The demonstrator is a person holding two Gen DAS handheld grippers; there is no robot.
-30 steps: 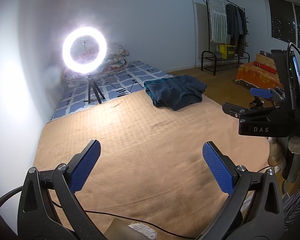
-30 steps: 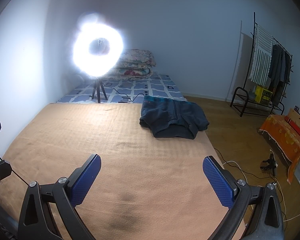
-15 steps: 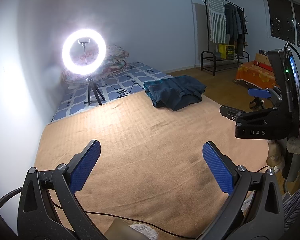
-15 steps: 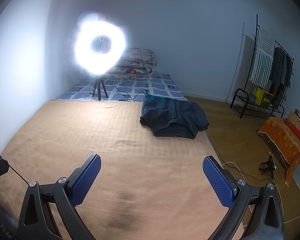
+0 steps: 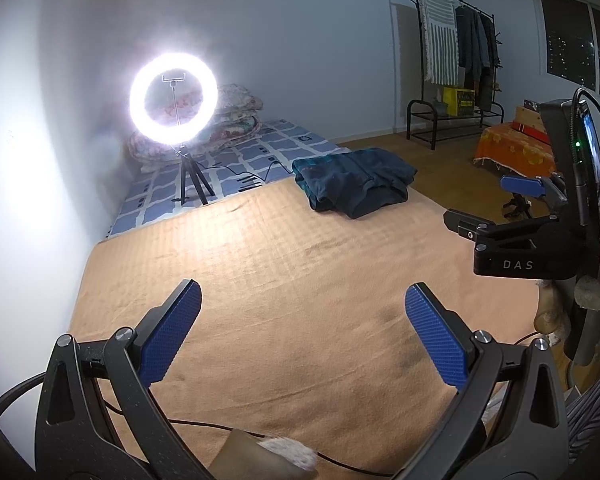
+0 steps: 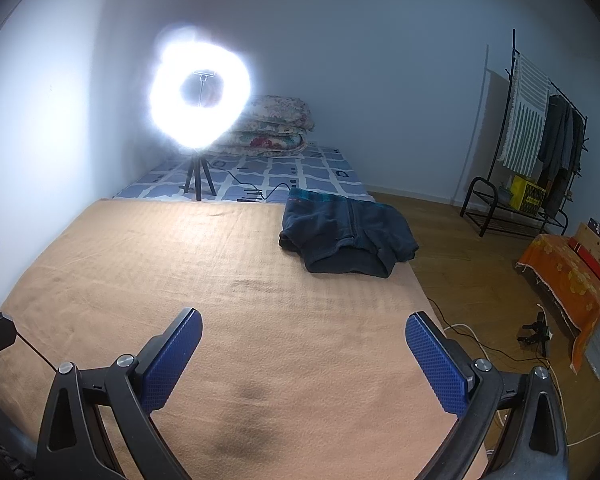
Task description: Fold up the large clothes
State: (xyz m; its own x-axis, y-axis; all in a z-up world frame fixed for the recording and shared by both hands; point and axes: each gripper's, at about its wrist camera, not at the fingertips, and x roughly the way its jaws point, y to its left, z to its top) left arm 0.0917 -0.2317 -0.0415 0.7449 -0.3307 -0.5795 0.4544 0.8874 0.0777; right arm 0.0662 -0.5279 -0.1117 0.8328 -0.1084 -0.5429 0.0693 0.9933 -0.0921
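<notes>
Lying folded on the tan blanket, the dark garment sits beyond both wide-open, empty grippers.

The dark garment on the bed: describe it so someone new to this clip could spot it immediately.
Start from the large tan fleece blanket covering the near part of the bed. At its far right corner, close to the blue-and-white checked sheet, lies a bundled dark navy garment with a teal-striped edge. It is the only clothing on the blanket; the other clothes hang on the black metal rack.

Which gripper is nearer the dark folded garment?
Right, slightly. The right gripper faces the dark folded garment almost head-on; the left gripper sits further left of it. Both open, well short.
</notes>
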